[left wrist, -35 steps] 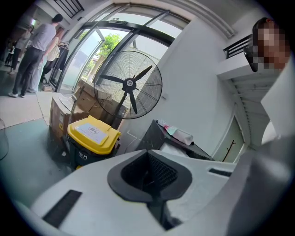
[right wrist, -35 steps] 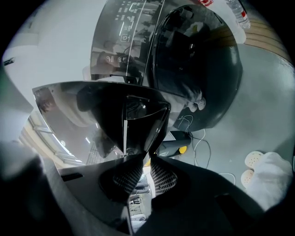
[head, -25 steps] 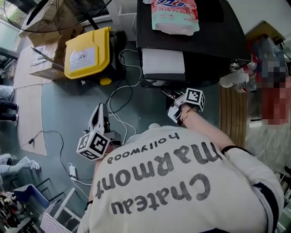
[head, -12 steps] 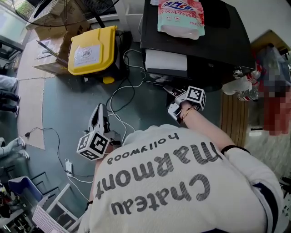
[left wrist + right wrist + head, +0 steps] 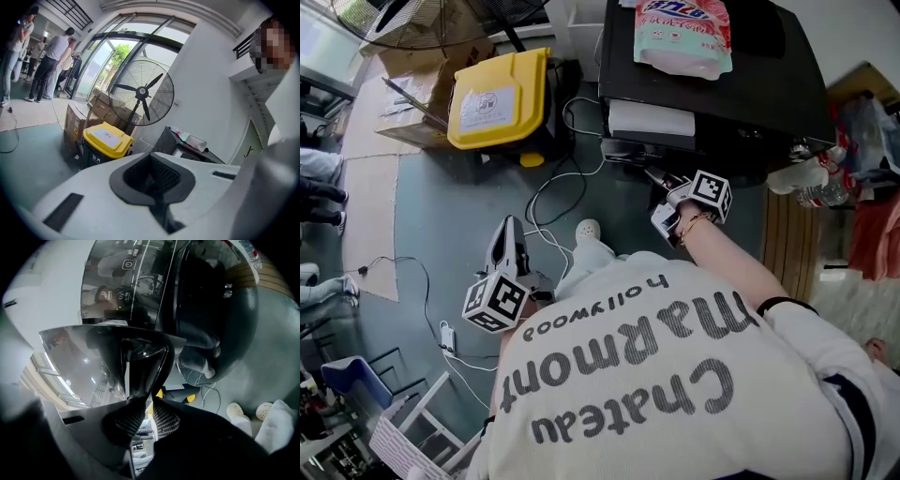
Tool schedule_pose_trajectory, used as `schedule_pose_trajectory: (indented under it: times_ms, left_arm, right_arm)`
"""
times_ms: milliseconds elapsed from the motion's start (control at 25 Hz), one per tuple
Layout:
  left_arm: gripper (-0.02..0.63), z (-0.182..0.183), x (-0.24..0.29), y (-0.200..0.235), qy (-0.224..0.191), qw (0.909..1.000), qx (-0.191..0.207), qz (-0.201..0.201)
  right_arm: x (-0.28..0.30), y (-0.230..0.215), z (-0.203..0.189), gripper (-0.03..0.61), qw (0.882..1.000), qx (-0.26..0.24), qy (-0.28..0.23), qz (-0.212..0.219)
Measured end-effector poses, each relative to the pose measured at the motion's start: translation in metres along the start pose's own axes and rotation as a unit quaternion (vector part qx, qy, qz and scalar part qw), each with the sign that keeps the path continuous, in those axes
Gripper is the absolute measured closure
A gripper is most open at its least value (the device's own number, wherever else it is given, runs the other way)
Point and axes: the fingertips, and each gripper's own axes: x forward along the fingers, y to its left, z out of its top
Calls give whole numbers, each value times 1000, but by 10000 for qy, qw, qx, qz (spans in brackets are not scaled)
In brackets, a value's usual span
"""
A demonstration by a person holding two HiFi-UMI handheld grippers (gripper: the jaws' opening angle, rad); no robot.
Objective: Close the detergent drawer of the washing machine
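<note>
The black washing machine (image 5: 712, 84) stands at the top of the head view, with its detergent drawer (image 5: 652, 120) sticking out and showing a white inside. My right gripper (image 5: 654, 176) reaches up to the drawer's front. In the right gripper view the glossy black drawer front (image 5: 117, 352) tapers down into the right gripper (image 5: 146, 401), whose jaws stand nearly together and pinch its edge. My left gripper (image 5: 508, 227) hangs low over the floor at the left, away from the machine. The left gripper (image 5: 151, 157) is shut on nothing.
A pink-and-green detergent pouch (image 5: 684, 33) lies on the machine's top. A yellow-lidded bin (image 5: 502, 89) and cardboard boxes stand left of the machine, white cables (image 5: 553, 187) trail over the floor, and a big fan (image 5: 140, 91) stands behind. Bottles (image 5: 797, 173) sit at the right.
The white strip of drawer showing outside the machine has grown shorter. My right gripper has moved a little toward the machine with it. The left gripper has stayed put.
</note>
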Motion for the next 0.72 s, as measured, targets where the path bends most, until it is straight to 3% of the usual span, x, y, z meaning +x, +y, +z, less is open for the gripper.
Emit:
schedule_pose_trajectory:
  times_ms: [280, 720]
  left_arm:
    - [606, 11, 12, 13, 160, 9999, -7, -10]
    - [606, 23, 49, 5, 374, 9984, 142, -402]
  right_arm:
    - [5, 3, 5, 514, 9997, 98, -212, -31]
    - [10, 4, 16, 515, 9979, 199, -614, -42]
